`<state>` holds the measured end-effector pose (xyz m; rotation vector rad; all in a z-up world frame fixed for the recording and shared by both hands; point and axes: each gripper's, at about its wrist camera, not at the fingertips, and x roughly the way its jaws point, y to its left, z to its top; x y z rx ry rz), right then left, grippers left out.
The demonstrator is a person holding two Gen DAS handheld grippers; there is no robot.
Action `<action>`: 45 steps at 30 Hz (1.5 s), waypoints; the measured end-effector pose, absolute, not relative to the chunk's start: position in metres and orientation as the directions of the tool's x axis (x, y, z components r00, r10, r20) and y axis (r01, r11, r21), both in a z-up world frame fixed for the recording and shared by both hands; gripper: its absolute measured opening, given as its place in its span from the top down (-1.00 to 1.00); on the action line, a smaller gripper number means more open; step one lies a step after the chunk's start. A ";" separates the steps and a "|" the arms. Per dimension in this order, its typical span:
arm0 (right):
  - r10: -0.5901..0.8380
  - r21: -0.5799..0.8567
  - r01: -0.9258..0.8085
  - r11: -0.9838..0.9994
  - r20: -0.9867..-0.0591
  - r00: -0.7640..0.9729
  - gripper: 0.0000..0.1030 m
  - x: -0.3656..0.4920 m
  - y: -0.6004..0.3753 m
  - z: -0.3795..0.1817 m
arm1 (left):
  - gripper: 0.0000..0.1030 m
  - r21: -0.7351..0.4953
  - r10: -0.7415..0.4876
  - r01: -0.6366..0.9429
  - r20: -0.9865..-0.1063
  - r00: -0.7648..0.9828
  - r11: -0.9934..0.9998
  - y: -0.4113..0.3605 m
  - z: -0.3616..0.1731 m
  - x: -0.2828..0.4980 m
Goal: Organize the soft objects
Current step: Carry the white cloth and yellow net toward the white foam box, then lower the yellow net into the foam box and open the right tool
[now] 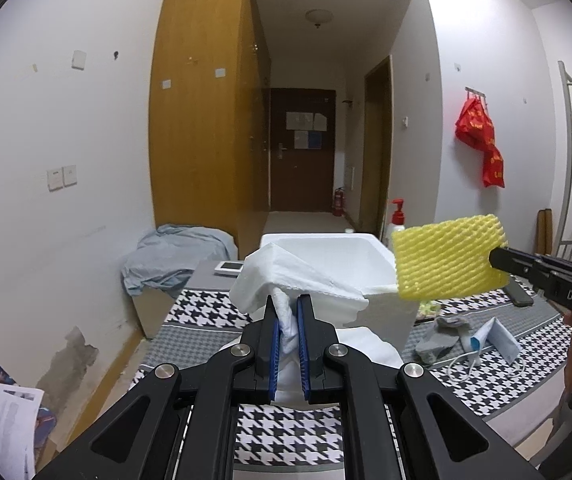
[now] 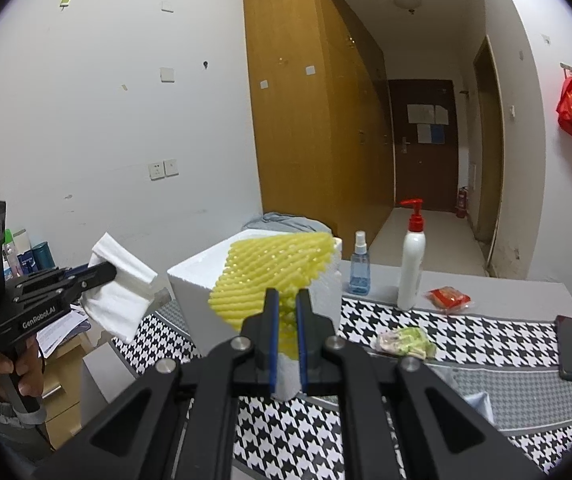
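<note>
- The left gripper (image 1: 287,312) has its jaws pressed together on a folded white cloth (image 1: 286,280), which fans out ahead of the fingertips and hangs a little below them.
- The right gripper (image 2: 286,308) is pinching a yellow foam net (image 2: 270,272) by its near edge; the net sticks up and forward from the tips.
- Seen from the left gripper, the right gripper (image 1: 495,258) reaches in from the right, its net (image 1: 451,258) held above the near right corner of the white foam box (image 1: 385,312).
- Seen from the right gripper, the left gripper (image 2: 112,270) comes in from the left, gripped by a hand (image 2: 10,364), with the cloth (image 2: 120,286) held off the left side of the box (image 2: 194,284).
- The open box sits straight ahead of both grippers on a houndstooth table cover (image 2: 465,332).
- To the right of the right gripper lie a crumpled green-and-pink bundle (image 2: 405,342), a red packet (image 2: 447,298), a black phone (image 2: 571,348), a pump bottle (image 2: 411,268) and a blue spray bottle (image 2: 359,266).
- Right of the left gripper, a grey rag (image 1: 441,338) and a face mask (image 1: 489,338) rest on the cover.
</note>
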<state>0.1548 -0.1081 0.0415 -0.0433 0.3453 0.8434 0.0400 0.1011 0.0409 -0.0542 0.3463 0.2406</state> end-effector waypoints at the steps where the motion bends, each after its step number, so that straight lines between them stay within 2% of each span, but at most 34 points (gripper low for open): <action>1: 0.726 0.099 -0.740 0.666 -0.315 0.611 0.80 0.156 -0.106 0.042 | 0.83 -0.012 0.229 -0.248 -0.345 0.910 0.969 0.103 0.040 0.040; 15: 0.734 0.126 -0.746 0.654 -0.343 0.586 0.80 0.181 -0.067 0.050 | 0.83 -0.030 0.273 -0.303 -0.361 0.892 0.952 0.127 0.032 0.037; 43: 0.681 0.138 -0.705 0.696 -0.439 0.586 0.79 0.218 -0.002 0.046 | 0.83 -0.044 0.220 -0.252 -0.363 0.905 0.967 0.156 0.039 0.048; 44: 0.677 0.139 -0.701 0.699 -0.444 0.587 0.76 0.219 -0.002 0.046 | 0.83 -0.042 0.217 -0.249 -0.365 0.905 0.968 0.155 0.038 0.048; 45: 0.674 0.140 -0.698 0.702 -0.447 0.588 0.61 0.220 -0.001 0.046 | 0.83 -0.042 0.217 -0.249 -0.366 0.905 0.968 0.155 0.038 0.048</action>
